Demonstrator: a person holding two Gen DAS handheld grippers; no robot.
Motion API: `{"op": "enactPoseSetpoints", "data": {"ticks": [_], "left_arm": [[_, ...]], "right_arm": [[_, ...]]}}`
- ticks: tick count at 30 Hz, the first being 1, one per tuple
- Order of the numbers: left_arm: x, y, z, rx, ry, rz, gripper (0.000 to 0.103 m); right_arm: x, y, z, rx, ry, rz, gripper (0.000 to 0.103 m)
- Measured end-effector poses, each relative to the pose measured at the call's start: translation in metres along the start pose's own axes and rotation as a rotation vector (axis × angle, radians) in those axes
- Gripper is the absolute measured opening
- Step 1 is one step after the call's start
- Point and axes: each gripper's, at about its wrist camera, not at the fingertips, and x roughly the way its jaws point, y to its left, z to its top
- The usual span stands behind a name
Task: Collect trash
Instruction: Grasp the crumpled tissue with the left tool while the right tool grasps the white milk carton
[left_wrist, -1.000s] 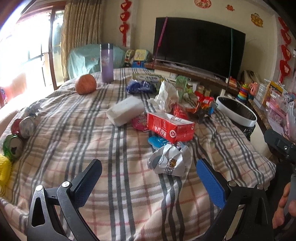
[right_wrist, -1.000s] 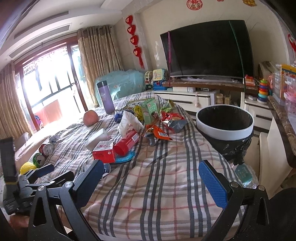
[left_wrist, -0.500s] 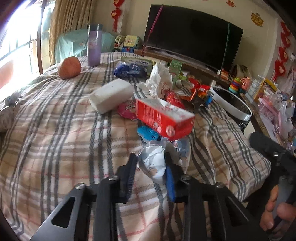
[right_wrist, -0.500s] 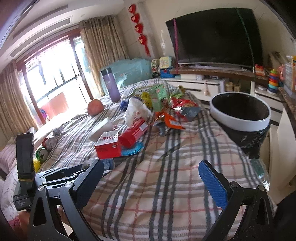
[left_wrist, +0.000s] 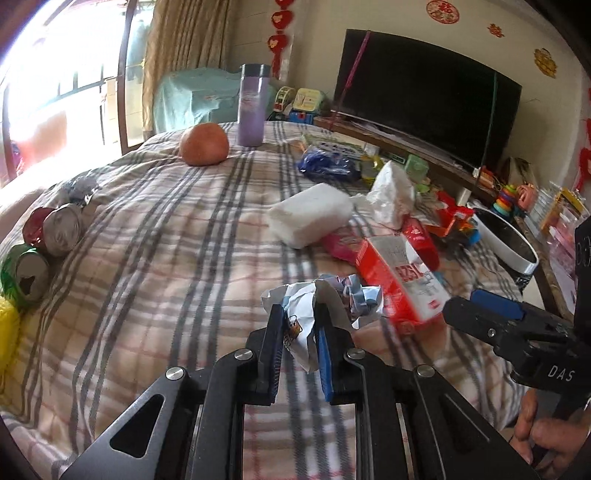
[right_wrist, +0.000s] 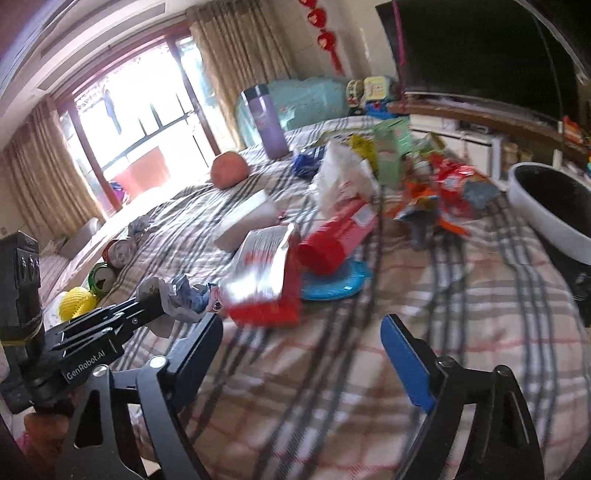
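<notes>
Left gripper (left_wrist: 299, 332) clamped on crumpled wrapper (left_wrist: 325, 299), on plaid-covered worktop (left_wrist: 166, 240). Red carton (left_wrist: 399, 280) just beside it. Right gripper (left_wrist: 491, 306) near carton, jaws apart.

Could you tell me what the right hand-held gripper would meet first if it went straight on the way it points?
Probably the red-and-white carton, just ahead of the open right hand-held gripper; depth is blurred, so it might meet bare plaid cloth first.

Wrapper (left_wrist: 325, 299) lies left of carton (left_wrist: 399, 280).

Daylight glare from window (left_wrist: 55, 85) at left, fisheye edge warp, right wrist view motion-blurred
</notes>
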Motion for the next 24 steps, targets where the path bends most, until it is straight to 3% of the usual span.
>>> {"op": "enactPoseSetpoints", "data": {"ticks": [5, 8, 11, 13, 16, 24], "left_arm": [[0.014, 0.004, 0.0, -0.037, 0.036, 0.005, 0.019], [0.02, 0.006, 0.005, -0.045, 0.046, -0.001, 0.022], [0.022, 0.007, 0.009, -0.046, 0.044, -0.006, 0.022], [0.022, 0.007, 0.01, -0.046, 0.045, -0.014, 0.02], [0.019, 0.003, 0.012, -0.041, 0.037, -0.037, 0.017], [0.005, -0.03, 0.017, 0.039, -0.005, -0.112, 0.016]], "right_arm": [[0.019, 0.017, 0.007, -0.03, 0.023, 0.028, 0.085], [0.033, 0.022, 0.008, -0.047, 0.051, 0.021, 0.079], [0.045, 0.024, 0.01, -0.057, 0.085, 0.006, 0.067], [0.05, 0.025, 0.009, -0.066, 0.101, -0.002, 0.053], [0.051, 0.024, 0.009, -0.072, 0.106, 0.005, 0.052], [0.007, 0.006, 0.005, -0.042, 0.037, 0.021, 0.052]]}}
